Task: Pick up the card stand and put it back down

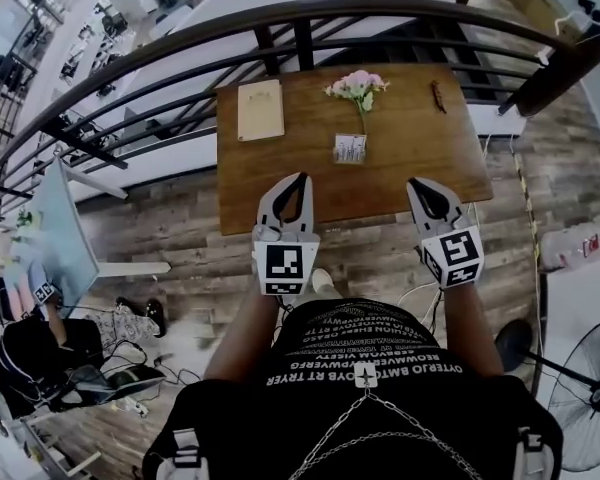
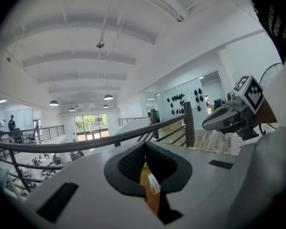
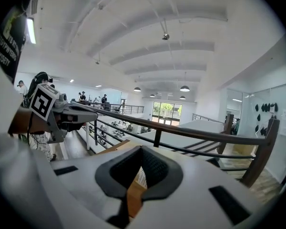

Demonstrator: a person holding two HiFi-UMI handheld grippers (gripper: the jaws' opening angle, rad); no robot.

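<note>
Approach is my reading of the step in hand: the card stand sits untouched near the middle of the tabletop, upright, with a sprig of pink flowers rising at or just behind it; whether the stem is fixed in the stand cannot be told. The left tongs and the right tongs both hover over the near edge, one to each side of the stand and well short of it, and both are closed with nothing between their jaws. The next move calls for one pair to open, reach forward toward the middle, and close on the stand low enough to spare the flowers. Room is generous: the wood between the near edge and the stand is bare, and both flanks of the stand are free. A pale notebook lies near the far left corner and a small dark object near the far right corner, both well apart from the stand. A dark curved railing runs just beyond the far edge, so a lift is better kept straight up than carried forward.
</note>
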